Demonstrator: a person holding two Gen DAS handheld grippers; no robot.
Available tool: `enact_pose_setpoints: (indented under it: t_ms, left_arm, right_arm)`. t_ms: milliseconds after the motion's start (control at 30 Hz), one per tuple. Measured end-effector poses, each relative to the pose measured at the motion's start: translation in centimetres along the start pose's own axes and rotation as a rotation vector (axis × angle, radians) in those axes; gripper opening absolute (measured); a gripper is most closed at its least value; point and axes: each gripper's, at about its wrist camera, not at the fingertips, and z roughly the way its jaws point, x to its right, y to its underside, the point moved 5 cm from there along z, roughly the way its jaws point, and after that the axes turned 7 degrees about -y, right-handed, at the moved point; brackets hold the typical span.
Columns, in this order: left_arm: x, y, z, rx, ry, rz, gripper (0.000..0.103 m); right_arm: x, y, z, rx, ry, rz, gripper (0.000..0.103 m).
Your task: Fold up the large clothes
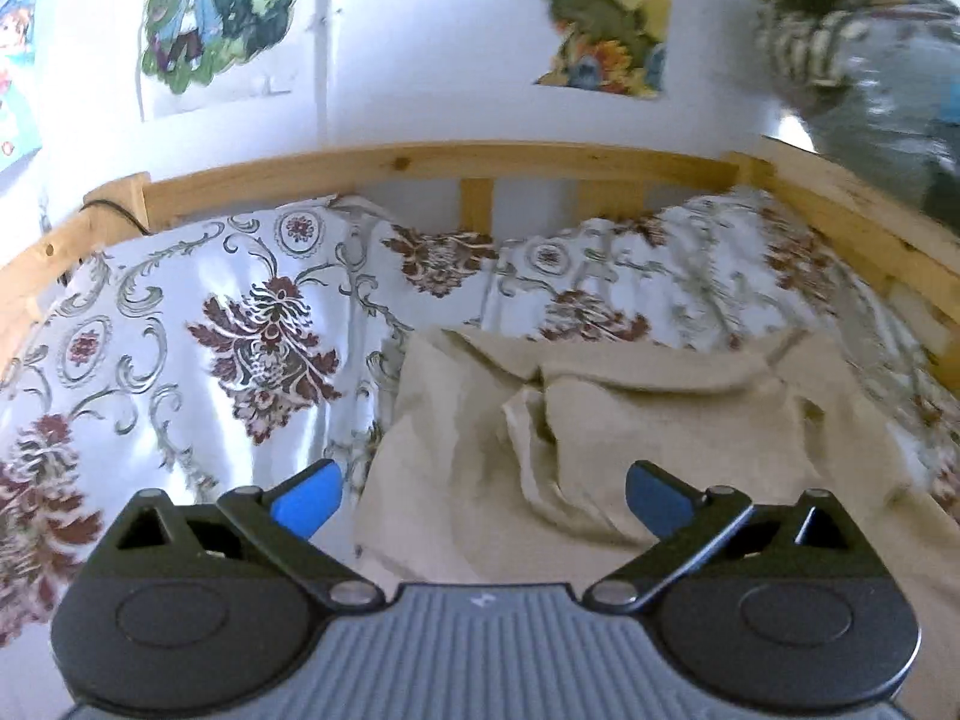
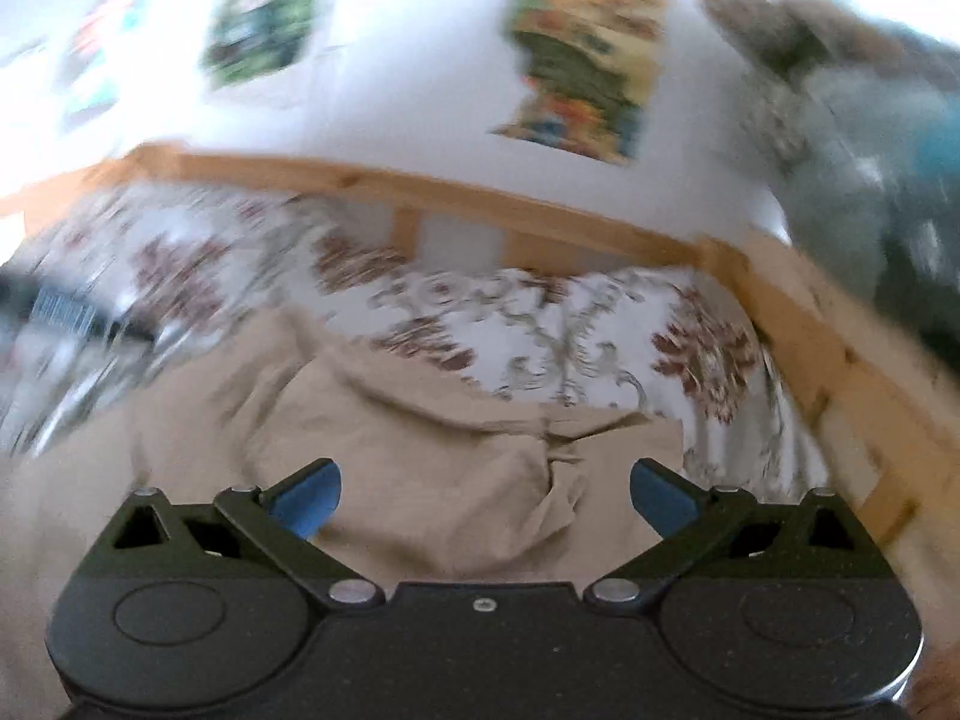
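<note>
Beige cloth, the large garment (image 1: 630, 420), lies crumpled on the bed, on top of a white bedspread (image 1: 240, 312) with dark red flowers; it looks partly doubled over, with a thick fold and a bunched ridge in its middle, and its near part runs under both cameras. Both tools hang above it with nothing between their blue pads: the left gripper (image 1: 483, 504) is spread wide over the left border of the cloth, and the right gripper (image 2: 485, 501) is spread wide as well, over the wrinkled middle. I judge that one fold is laid down and the next hold must now be chosen. To do it well, each gripper should come down on a clear outer edge or corner, not on the lump in the center, pinch only the layers that must travel, and both should lift together so the cloth stays stretched between them. The left border of the garment is easy to see from the left wrist; the right border I cannot follow, the right view is blurred. For moving there is free bedspread toward the far side, but the wooden rail (image 1: 420, 162) closes the bed behind and on the right, so a fold should not be swung too far that way
</note>
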Motion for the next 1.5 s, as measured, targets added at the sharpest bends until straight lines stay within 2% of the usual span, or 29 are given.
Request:
enact_pose_setpoints:
  t_ms: [67, 167, 267, 333, 400, 500, 533, 633, 733, 867, 967, 1067, 1100, 1133, 1200, 1233, 1300, 1367, 1433, 1500]
  left_arm:
    - [0.1, 1.7, -2.0, -0.019, 0.031, 0.021, 0.102]
    - [1.1, 5.5, -3.7, -0.117, 0.072, 0.080, 0.102]
    - [3.0, 8.3, -4.7, -0.188, 0.049, 0.203, 0.102]
    - [5.0, 9.3, -5.3, -0.179, 0.036, 0.331, 0.102]
    - [6.4, 10.0, -5.7, -0.172, 0.038, 0.414, 0.102]
    - [8.0, 11.1, -5.5, -0.203, 0.075, 0.471, 0.102]
    - [8.2, 11.5, -5.4, -0.217, 0.085, 0.482, 0.102]
    - [8.5, 12.6, -4.7, -0.257, 0.087, 0.503, 0.102]
    - [8.5, 13.3, -3.9, -0.291, 0.086, 0.512, 0.102]
    - [8.4, 13.6, -3.2, -0.312, 0.102, 0.509, 0.102]
    - [8.5, 13.7, -3.2, -0.316, 0.131, 0.511, 0.102]
    - [9.5, 14.0, -4.3, -0.305, 0.235, 0.532, 0.102]
    - [10.1, 14.1, -5.0, -0.290, 0.291, 0.551, 0.102]
    - [10.6, 14.3, -5.6, -0.274, 0.330, 0.576, 0.102]
    - [11.9, 14.9, -7.1, -0.222, 0.399, 0.659, 0.102]
    - [12.5, 15.2, -7.7, -0.190, 0.408, 0.700, 0.102]
    - [13.3, 15.8, -8.3, -0.123, 0.382, 0.772, 0.102]
    - [13.6, 16.2, -8.0, -0.099, 0.325, 0.814, 0.102]
    - [13.5, 16.2, -7.0, -0.110, 0.248, 0.817, 0.102]
    - [12.8, 15.9, -5.5, -0.144, 0.144, 0.796, 0.091]
  right_arm:
    - [-2.3, 0.6, -2.4, -0.036, -0.060, -0.142, 0.102]
    - [-5.6, 2.7, -5.2, -0.096, -0.161, -0.341, 0.102]
    - [-8.8, 5.6, -6.8, -0.167, -0.255, -0.506, 0.102]
    - [-10.2, 7.1, -6.6, -0.216, -0.305, -0.538, 0.102]
    - [-11.5, 8.6, -5.5, -0.298, -0.353, -0.550, 0.102]
    - [-12.8, 10.6, -3.6, -0.437, -0.350, -0.625, 0.102]
    - [-13.1, 11.2, -2.8, -0.499, -0.357, -0.629, 0.102]
    - [-13.3, 12.6, -1.3, -0.603, -0.384, -0.624, 0.101]
    - [-13.5, 13.8, -0.4, -0.659, -0.402, -0.656, 0.100]
    - [-14.0, 16.1, 0.8, -0.731, -0.356, -0.747, 0.095]
    - [-14.3, 16.4, 0.5, -0.703, -0.337, -0.800, 0.086]
    - [-14.0, 15.4, -0.6, -0.645, -0.344, -0.773, 0.058]
    - [-13.8, 15.0, -1.0, -0.628, -0.357, -0.755, 0.041]
    - [-13.6, 14.4, -1.0, -0.610, -0.367, -0.734, 0.032]
    - [-13.1, 13.2, -1.6, -0.559, -0.364, -0.685, 0.023]
    - [-12.7, 12.6, -1.9, -0.533, -0.362, -0.652, 0.020]
    - [-11.6, 11.2, -2.3, -0.474, -0.349, -0.577, 0.016]
    - [-10.3, 9.5, -2.7, -0.415, -0.337, -0.496, 0.012]
    - [-9.5, 8.6, -3.0, -0.372, -0.324, -0.451, 0.011]
    - [-8.8, 8.0, -3.2, -0.333, -0.301, -0.435, 0.011]
